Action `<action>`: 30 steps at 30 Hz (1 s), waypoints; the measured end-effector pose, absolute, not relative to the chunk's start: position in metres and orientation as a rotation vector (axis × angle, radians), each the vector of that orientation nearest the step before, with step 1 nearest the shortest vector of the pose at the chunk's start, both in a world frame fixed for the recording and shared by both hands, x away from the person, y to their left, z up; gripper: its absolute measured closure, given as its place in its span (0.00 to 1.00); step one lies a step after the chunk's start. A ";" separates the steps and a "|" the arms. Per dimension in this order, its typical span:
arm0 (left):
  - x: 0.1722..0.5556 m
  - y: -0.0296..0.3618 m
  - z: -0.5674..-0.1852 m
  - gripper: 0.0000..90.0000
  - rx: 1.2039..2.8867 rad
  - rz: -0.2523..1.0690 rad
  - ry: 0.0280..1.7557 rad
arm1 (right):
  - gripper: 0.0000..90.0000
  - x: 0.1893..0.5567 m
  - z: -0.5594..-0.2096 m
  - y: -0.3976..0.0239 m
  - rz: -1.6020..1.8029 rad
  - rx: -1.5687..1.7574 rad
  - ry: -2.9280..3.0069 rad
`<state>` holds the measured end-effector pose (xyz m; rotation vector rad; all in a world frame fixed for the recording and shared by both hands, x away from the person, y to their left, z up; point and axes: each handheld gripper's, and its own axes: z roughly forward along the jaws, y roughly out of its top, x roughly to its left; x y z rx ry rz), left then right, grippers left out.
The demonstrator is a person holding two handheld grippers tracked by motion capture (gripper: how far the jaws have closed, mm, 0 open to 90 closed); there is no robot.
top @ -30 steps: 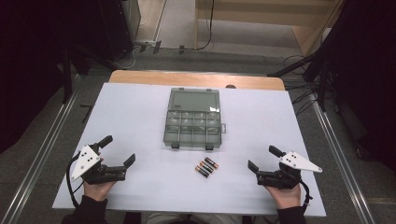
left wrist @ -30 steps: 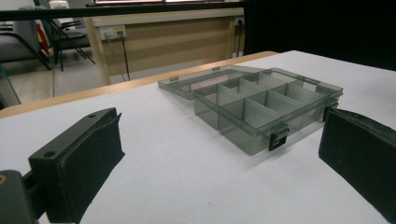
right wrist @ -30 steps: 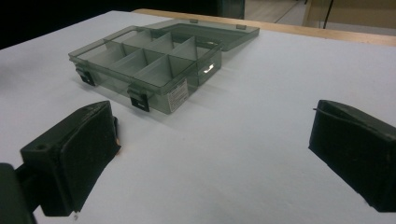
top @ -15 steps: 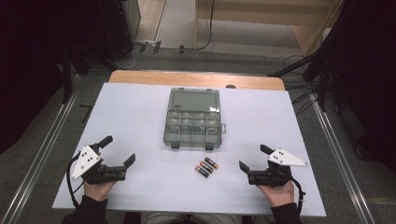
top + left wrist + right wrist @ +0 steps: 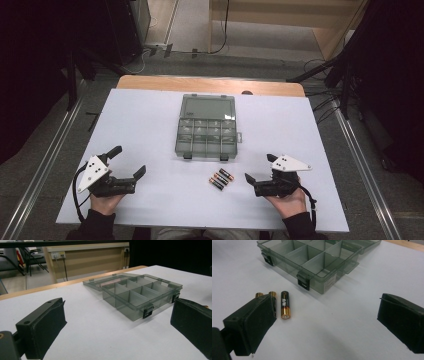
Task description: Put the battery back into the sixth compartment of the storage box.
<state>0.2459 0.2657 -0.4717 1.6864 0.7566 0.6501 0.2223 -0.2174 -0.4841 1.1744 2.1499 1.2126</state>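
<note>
Right tool spread wide, empty, just beside three batteries on the tabletop. Left tool spread too, well apart from the open box.

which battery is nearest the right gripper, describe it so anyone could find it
Start at the grey compartment box in the middle of the white table. Just in front of its near edge, towards the right gripper, three batteries lie side by side. The one meant is the outermost battery on the right gripper's side, black with a copper-coloured end.
</note>
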 end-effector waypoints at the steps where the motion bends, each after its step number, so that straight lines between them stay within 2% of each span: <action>1: 0.246 0.266 -0.472 0.00 1.688 0.650 0.758 | 0.02 0.223 -0.484 -0.216 1.205 1.172 2.154; 30: 0.246 0.265 -0.472 0.00 1.692 0.639 0.751 | 0.03 0.250 -0.481 -0.164 0.899 1.101 2.391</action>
